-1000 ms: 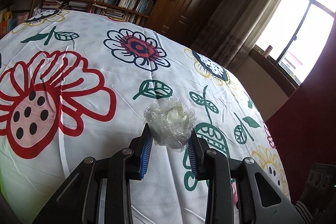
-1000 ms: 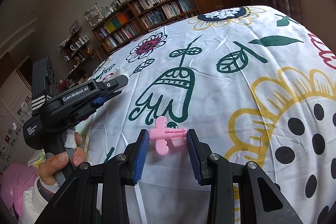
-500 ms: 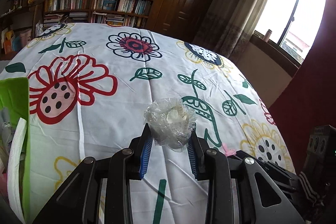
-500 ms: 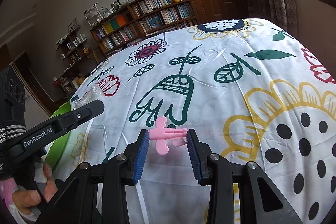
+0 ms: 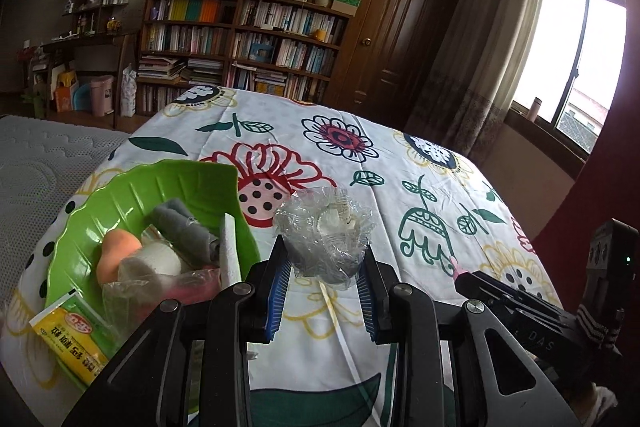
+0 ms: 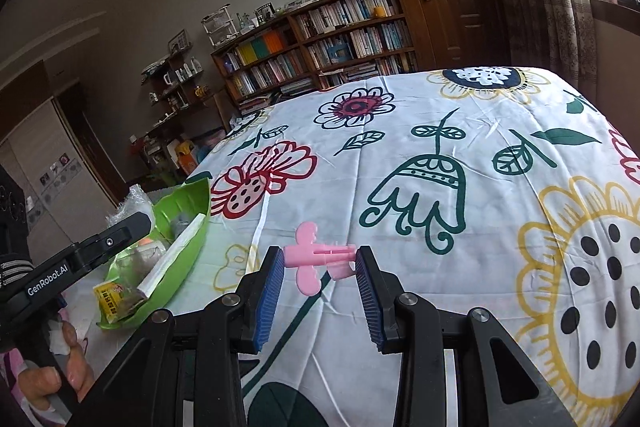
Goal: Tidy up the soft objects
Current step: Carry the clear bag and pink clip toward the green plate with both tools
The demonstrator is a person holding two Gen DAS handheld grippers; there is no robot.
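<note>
The left gripper [image 5: 323, 269] clamps a plastic wad [image 5: 325, 233] at frame centre, right of the green bowl [image 5: 120, 193]. The right gripper [image 6: 319, 269] clamps a pink clip [image 6: 314, 257].

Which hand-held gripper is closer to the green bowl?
Left. The left hand-held gripper, holding a plastic-wrapped bundle, hovers beside the green bowl. The right hand-held gripper, holding a pink toy, is farther off.

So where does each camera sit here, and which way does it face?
Left wrist: on the left claw, facing across the bed toward the bookshelf; its clear wrapper, right claw at right.
Right wrist: on the right claw holding a pink clip; left claw, hand at left.
Shared: green bowl, bedspread.
</note>
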